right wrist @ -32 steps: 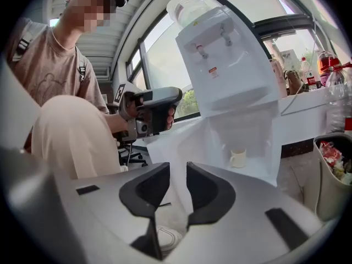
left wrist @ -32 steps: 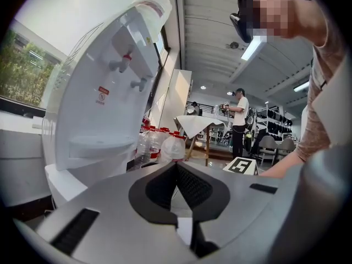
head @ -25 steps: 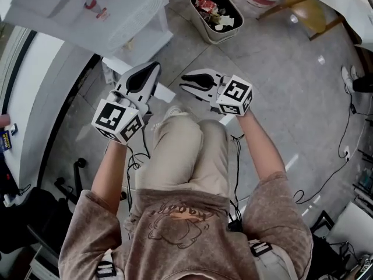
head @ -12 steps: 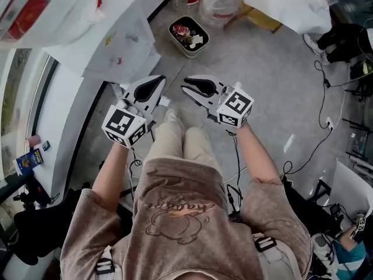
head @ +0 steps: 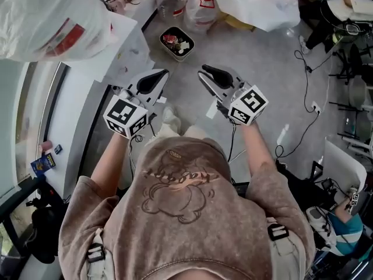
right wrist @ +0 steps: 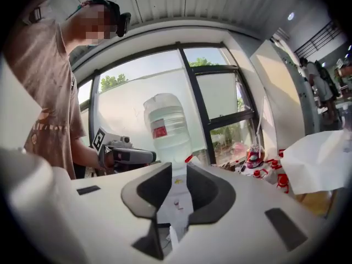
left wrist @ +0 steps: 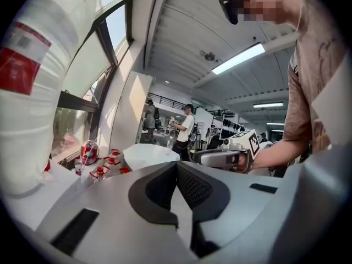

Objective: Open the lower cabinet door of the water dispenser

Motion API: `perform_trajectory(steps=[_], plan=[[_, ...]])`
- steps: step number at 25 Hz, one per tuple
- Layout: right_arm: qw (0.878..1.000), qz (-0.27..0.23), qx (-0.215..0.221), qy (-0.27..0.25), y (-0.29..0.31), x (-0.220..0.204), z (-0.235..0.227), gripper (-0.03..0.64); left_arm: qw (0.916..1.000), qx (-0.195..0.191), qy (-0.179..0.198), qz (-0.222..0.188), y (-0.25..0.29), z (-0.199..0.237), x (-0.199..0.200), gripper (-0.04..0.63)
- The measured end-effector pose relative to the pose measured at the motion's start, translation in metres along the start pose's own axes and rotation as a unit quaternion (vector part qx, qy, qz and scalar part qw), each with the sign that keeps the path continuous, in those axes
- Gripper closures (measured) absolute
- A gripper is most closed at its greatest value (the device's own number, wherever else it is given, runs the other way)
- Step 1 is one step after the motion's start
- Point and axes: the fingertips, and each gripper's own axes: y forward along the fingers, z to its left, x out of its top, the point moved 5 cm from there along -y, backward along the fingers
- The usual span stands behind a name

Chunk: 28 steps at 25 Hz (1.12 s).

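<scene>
The water dispenser (head: 125, 54) stands at the upper left in the head view, with a large bottle (head: 46, 16) upside down on top. I am seeing it from above, so its lower cabinet door is hidden. My left gripper (head: 165, 73) hangs in the air in front of the dispenser, its jaws together and empty. My right gripper (head: 203, 69) hangs beside it. Its jaws are closing, and the narrow gap between them holds nothing. In the right gripper view the bottle (right wrist: 165, 128) and the white dispenser body (right wrist: 176, 194) show beyond the jaws. Neither gripper touches the dispenser.
On the floor ahead are a small bin of rubbish (head: 177, 43), red-capped water jugs (head: 201, 10) and a white plastic bag (head: 256, 2). Cables (head: 303, 69) run along the floor on the right. A window wall lies to the left. People (left wrist: 184, 128) stand far off.
The person has stood up from a crouch. Both grippers have risen with them, and the floor and bin now lie farther below. Nothing was gripped.
</scene>
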Motion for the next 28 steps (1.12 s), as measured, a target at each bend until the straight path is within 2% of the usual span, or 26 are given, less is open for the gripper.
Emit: perform_trajectory(steps=[4,8,11,16,20,28], plan=[[0.998,-0.041,-0.050,0.011,-0.019,0.015,-0.008,0.543,0.9995,-0.010,0.023,-0.017,0.014,-0.005,0.022,0.578],[0.994,-0.061,-0.088,0.012,-0.031,0.023,-0.009,0.559,0.9992,-0.003,0.021,-0.034,0.025,-0.007,0.034,0.578],[0.991,-0.064,-0.115,-0.007,-0.036,0.028,-0.012,0.608,0.9990,0.007,0.017,-0.040,0.033,-0.006,0.038,0.578],[0.980,-0.080,-0.177,-0.035,-0.053,0.038,-0.017,0.612,0.9976,0.031,0.011,-0.061,0.043,-0.009,0.044,0.578],[0.967,-0.092,-0.236,-0.035,-0.065,0.032,-0.025,0.612,0.9960,0.046,0.016,-0.074,0.043,-0.009,0.035,0.578],[0.955,-0.068,-0.286,-0.019,-0.092,-0.006,-0.040,0.612,0.9939,0.087,-0.006,-0.068,0.037,0.003,-0.006,0.578]])
